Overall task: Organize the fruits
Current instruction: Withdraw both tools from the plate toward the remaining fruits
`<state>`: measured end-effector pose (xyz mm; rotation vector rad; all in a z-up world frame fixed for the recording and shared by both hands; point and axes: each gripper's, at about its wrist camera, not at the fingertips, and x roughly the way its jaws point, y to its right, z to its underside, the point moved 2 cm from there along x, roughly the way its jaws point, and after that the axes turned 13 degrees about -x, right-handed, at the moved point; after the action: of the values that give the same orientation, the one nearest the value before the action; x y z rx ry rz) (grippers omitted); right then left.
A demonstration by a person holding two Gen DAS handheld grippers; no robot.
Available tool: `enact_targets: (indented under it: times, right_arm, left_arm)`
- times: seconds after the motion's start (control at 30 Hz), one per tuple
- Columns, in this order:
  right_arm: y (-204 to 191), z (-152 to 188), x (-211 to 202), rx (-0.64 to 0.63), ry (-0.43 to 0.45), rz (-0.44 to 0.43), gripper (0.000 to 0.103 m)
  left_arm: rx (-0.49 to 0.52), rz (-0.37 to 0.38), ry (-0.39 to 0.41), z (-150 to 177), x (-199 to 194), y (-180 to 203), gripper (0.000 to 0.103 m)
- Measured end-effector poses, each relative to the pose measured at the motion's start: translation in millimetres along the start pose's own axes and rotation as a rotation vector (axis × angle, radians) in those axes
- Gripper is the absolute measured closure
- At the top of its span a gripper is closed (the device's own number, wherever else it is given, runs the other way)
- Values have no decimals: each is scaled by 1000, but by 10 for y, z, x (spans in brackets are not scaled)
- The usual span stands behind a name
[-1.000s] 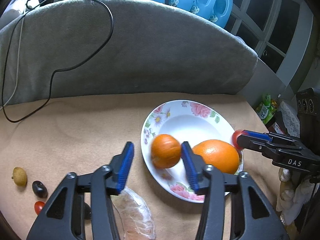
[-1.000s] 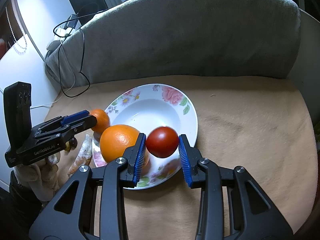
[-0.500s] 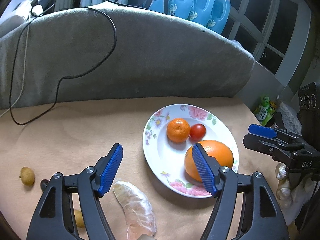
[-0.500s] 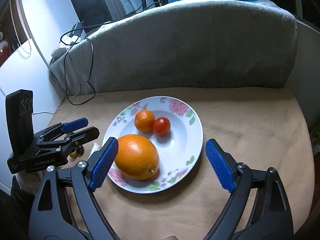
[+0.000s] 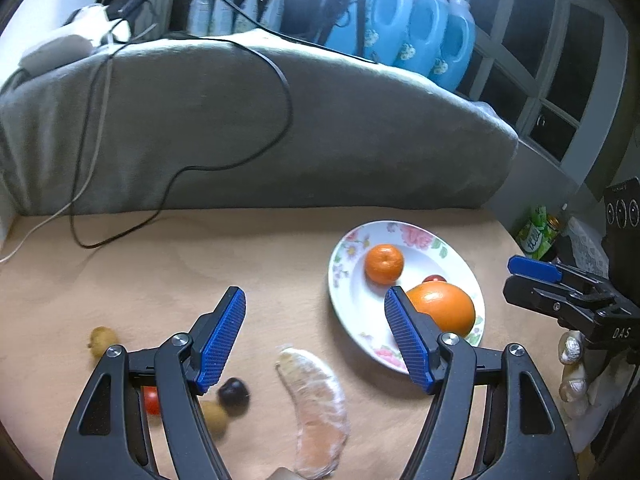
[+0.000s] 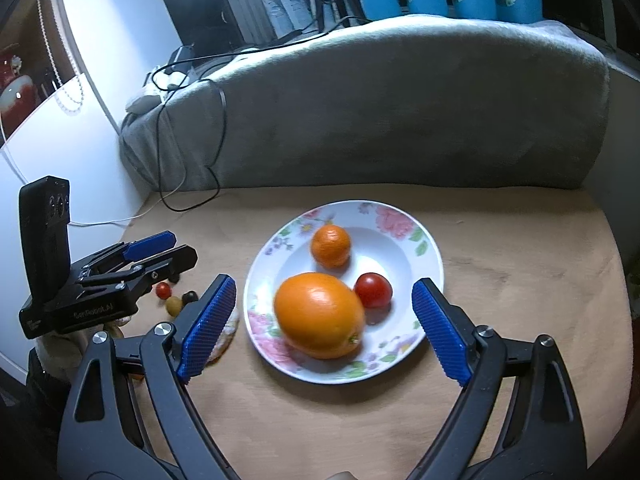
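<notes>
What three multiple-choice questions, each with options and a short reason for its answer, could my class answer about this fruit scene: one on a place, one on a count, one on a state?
1. Where does the peeled citrus segment lie?
A. On the flowered plate
B. On the tan table beside the plate
C. On the grey cushion

2. How many fruits are on the flowered plate?
A. Two
B. Three
C. Five

3. What is the state of the right tool?
A. Open, holding nothing
B. Shut on the tomato
C. Shut on the large orange

Answers:
1. B, the segment rests on the table, left of the plate's rim.
2. B, the large orange, the small mandarin and the red tomato sit in it.
3. A, its blue pads stand wide apart, touching no fruit.
</notes>
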<state>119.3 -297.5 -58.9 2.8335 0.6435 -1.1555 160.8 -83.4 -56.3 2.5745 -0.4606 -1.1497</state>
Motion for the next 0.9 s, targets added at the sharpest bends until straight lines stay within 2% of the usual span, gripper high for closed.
enact_targets:
  times: [0.53, 0.9]
  right_arm:
    - [-567, -135, 183, -88, -11, -88, 11]
    - [-838, -164, 441, -137, -43, -132, 11]
  left_arm:
    - [-92, -75, 57, -27, -384, -712, 31]
    - [-132, -123, 49, 118, -503, -1112, 34]
